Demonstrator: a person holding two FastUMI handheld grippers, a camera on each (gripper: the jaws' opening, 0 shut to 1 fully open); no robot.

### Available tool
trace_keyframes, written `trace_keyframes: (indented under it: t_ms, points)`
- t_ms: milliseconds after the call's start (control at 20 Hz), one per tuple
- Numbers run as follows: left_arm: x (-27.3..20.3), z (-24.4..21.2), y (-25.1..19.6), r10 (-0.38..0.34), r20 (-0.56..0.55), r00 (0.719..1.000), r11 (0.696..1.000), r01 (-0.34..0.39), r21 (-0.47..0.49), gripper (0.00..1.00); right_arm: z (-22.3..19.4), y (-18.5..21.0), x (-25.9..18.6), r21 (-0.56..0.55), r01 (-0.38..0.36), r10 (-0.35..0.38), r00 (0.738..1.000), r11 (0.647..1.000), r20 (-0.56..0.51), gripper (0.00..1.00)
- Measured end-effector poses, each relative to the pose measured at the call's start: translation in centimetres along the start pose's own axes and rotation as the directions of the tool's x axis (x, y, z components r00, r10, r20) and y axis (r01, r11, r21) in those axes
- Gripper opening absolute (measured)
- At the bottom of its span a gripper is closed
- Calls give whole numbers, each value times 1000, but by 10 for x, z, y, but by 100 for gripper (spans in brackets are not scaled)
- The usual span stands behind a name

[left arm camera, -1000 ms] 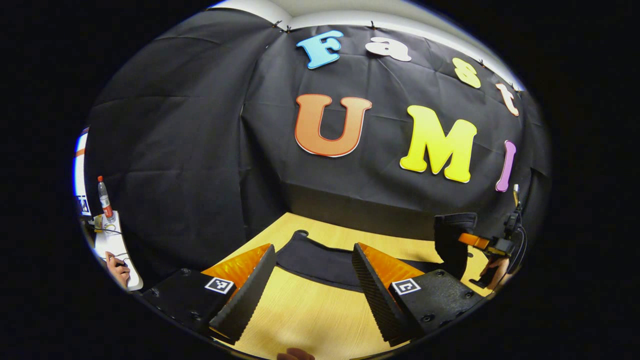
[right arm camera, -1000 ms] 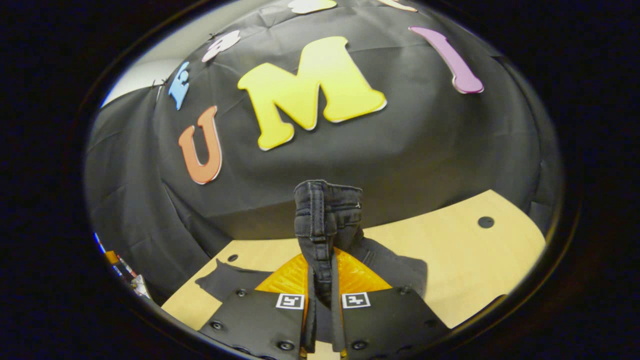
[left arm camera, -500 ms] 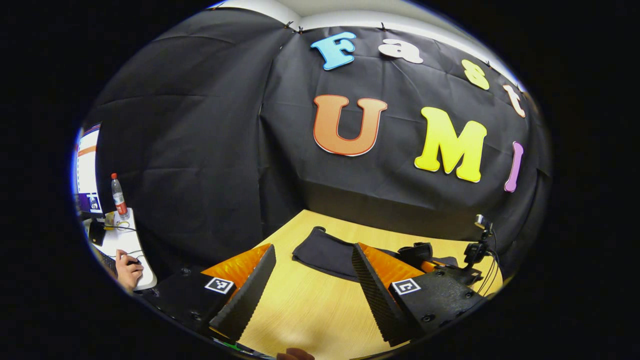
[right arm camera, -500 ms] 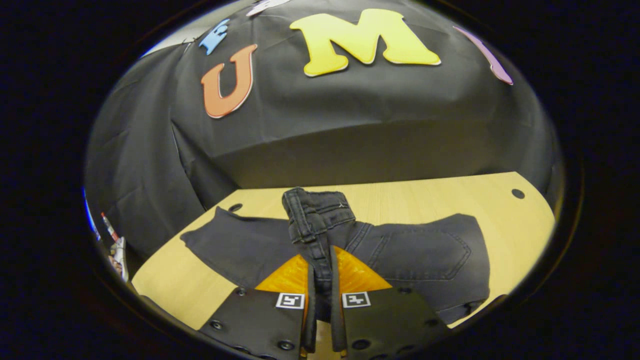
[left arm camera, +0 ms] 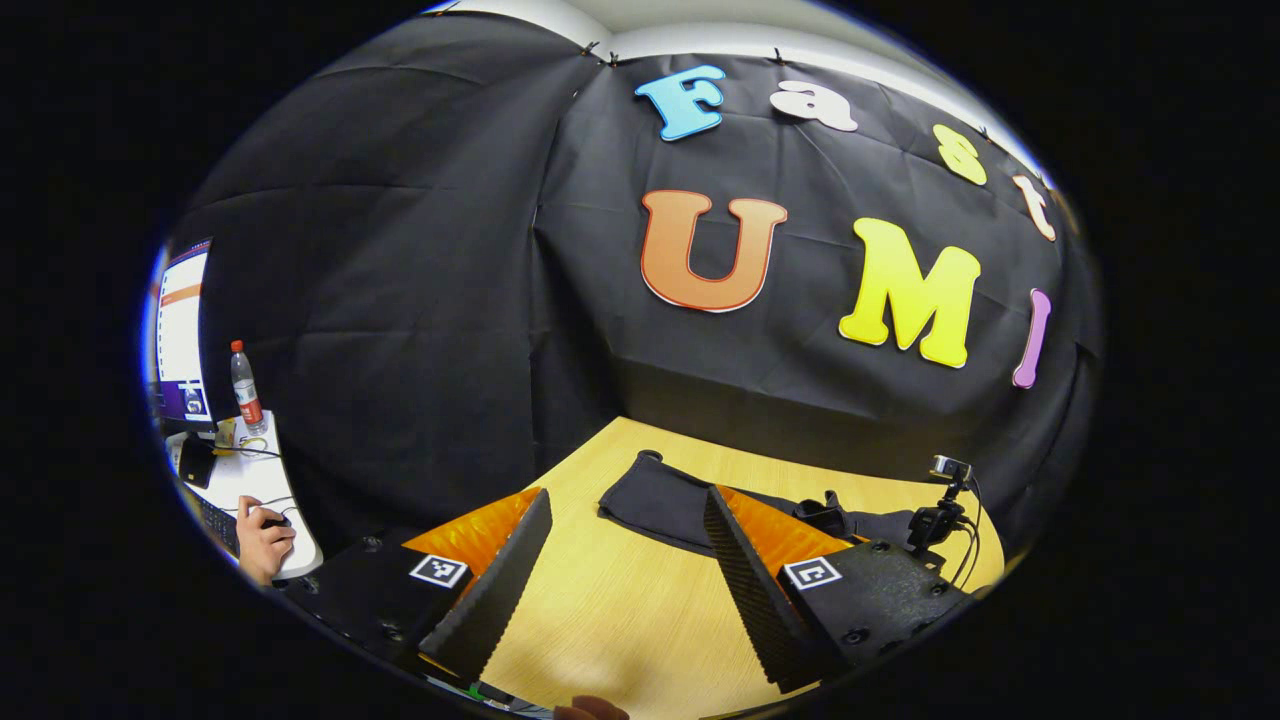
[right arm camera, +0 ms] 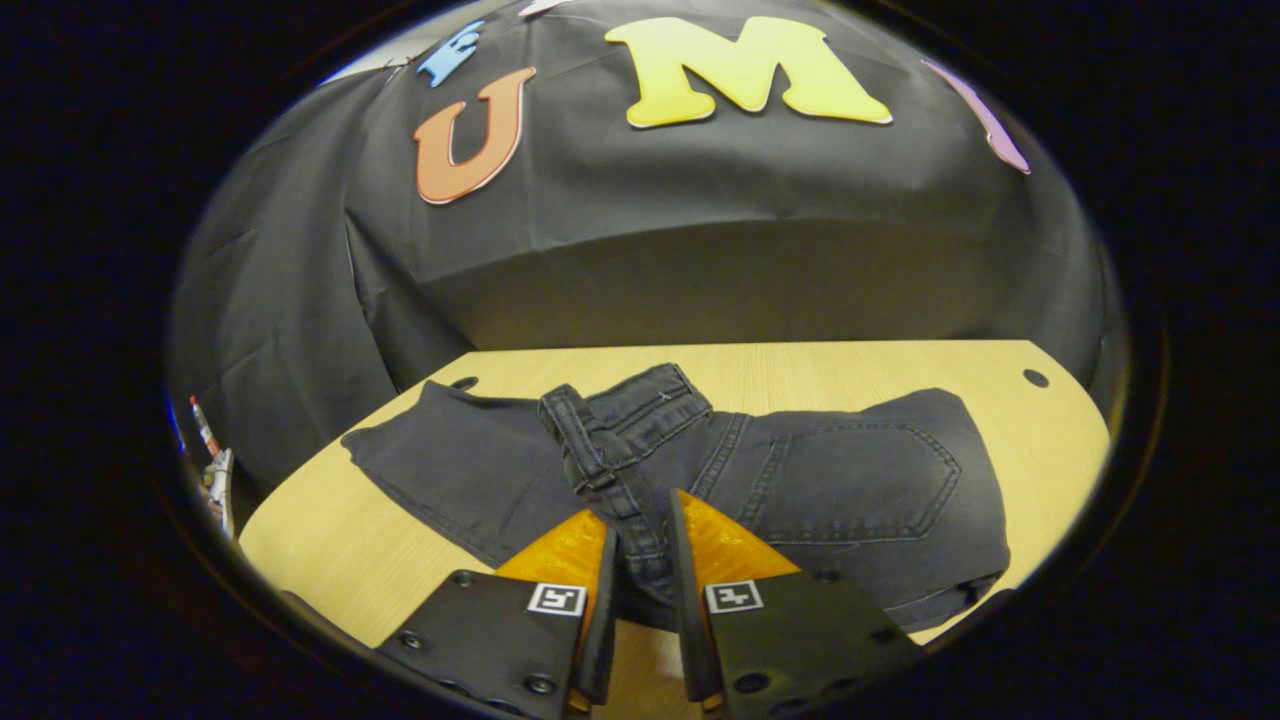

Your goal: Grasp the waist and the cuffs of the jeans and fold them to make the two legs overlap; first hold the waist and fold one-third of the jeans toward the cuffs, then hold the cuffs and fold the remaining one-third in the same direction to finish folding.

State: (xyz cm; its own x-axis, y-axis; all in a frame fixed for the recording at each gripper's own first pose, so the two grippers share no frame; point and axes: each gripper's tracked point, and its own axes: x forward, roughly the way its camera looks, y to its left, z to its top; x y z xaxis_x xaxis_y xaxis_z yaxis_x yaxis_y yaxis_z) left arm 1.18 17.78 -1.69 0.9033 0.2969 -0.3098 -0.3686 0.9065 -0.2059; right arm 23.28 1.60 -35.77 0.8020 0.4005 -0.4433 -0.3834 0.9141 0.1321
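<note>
Dark jeans lie on a wooden table, the waist part folded over toward the legs. In the right gripper view, the right gripper has its two fingers close together around the waistband; whether they press it, I cannot tell. In the left gripper view, the left gripper is released, fingers spread wide over bare table, with a jeans leg just beyond. Far left, a hand rests by a bottle and a screen.
</note>
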Motion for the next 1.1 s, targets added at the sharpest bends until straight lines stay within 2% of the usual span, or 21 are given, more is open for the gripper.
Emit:
trace_keyframes:
  t_ms: [100,200,300,350,400,550,600,700,850,1100]
  points:
    - [1,0,0,-4,-2,1000,1000,4,-4,99,0,2,-1,-15,1,-1,1000,1000,0,52]
    - [3,0,-1,-7,1,1000,1000,7,-2,99,5,10,-5,31,-46,45,999,998,9,65]
    - [8,-2,-3,-13,-4,1000,1000,13,-5,99,11,8,-8,33,-42,42,999,999,23,94]
    - [11,-4,-4,-15,-9,1000,1000,15,-10,99,16,8,-10,27,-40,39,999,999,33,100]
    - [14,-5,-4,-23,-17,1000,1000,23,-22,99,24,8,-15,19,-40,39,998,999,48,97]
    - [34,-18,-7,-39,-50,998,997,35,-75,99,61,4,-30,-21,-26,28,992,999,125,100]
    - [50,-28,-12,-54,-76,996,993,45,-111,99,77,0,-39,-35,-21,26,987,999,159,97]
    - [73,-46,-17,-75,-126,989,983,52,-178,99,109,-7,-59,-54,-15,27,975,998,219,100]
    - [112,-76,-24,-107,-201,974,953,42,-301,99,145,-29,-88,-75,22,1,956,997,294,100]
    - [174,-115,-27,-137,-294,946,879,-21,-476,99,188,-72,-143,-57,91,-63,924,994,378,100]
